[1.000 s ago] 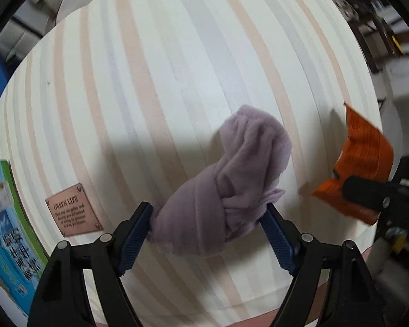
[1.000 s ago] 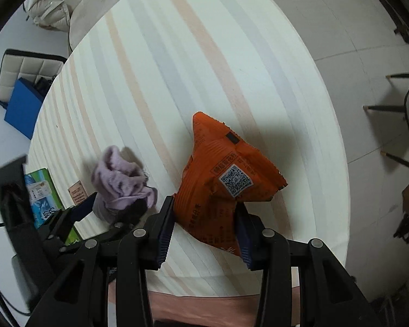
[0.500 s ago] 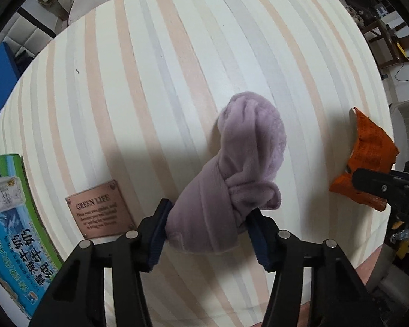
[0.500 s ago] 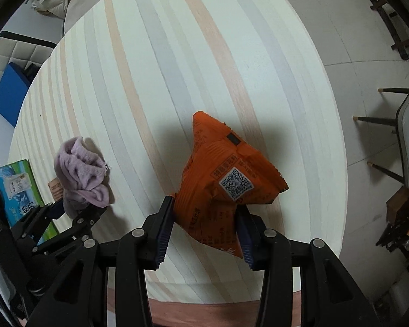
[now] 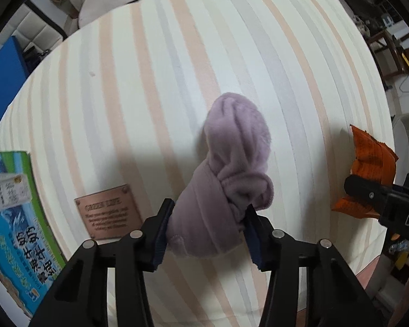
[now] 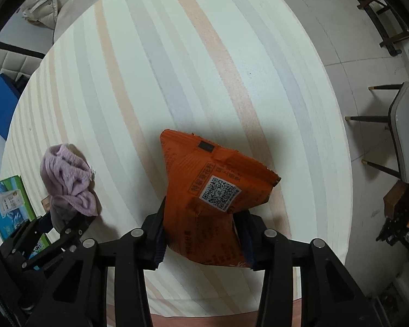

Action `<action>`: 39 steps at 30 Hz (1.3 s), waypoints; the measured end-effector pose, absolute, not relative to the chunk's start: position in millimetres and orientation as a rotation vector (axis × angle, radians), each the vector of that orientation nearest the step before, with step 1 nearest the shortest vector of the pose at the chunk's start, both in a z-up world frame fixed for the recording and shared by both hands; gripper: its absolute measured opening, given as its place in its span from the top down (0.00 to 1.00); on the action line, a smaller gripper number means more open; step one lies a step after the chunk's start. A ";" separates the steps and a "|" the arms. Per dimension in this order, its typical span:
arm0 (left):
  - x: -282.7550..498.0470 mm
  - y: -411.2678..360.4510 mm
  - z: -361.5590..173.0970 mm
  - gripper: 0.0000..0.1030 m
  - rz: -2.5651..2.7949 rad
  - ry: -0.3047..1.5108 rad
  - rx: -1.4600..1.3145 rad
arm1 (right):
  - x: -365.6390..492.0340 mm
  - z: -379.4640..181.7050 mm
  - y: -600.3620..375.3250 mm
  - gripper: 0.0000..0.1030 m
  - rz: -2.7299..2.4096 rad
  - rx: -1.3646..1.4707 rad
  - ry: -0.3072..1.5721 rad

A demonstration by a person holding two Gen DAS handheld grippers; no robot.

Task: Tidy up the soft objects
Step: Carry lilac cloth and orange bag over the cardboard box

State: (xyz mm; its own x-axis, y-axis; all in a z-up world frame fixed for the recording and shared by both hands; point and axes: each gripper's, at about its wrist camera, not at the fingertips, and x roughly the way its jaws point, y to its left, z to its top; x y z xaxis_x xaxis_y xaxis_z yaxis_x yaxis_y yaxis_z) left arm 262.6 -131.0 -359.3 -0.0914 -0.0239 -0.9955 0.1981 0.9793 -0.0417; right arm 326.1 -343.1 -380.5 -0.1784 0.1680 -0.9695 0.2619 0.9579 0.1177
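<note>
Two soft things: fuzzy lilac cloth [image 5: 231, 174] (knotted), crinkly orange packet [image 6: 212, 201]

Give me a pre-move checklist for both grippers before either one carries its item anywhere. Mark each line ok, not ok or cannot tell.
1. Left gripper closed on the purple cloth: ok, both pads press into its lower end.
2. Right gripper closed on the orange snack bag: ok, the bag is pinched at its lower part.
3. Cloth fully lifted off the striped table: cannot tell; its far end may rest on the surface.
4. Bag lifted off the table: cannot tell.
5. Gap between the two held items: ok, they are apart in the right wrist view.
6. Green and blue box away from the cloth: ok, it lies at the left edge.
</note>
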 end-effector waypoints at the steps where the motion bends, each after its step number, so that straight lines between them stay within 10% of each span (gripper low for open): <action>1: 261.2 -125.5 -355.1 0.56 -0.187 1.647 0.123 | 324.2 -378.7 -341.9 0.56 -0.080 0.313 1.752; 20: 218.1 37.3 -158.4 0.56 -0.170 1.308 -0.052 | 245.3 -210.3 -176.6 0.58 0.281 0.270 1.495; 39: 221.2 205.4 -249.0 0.56 -0.109 1.561 -0.188 | 197.7 -237.3 50.2 0.58 0.383 0.117 1.569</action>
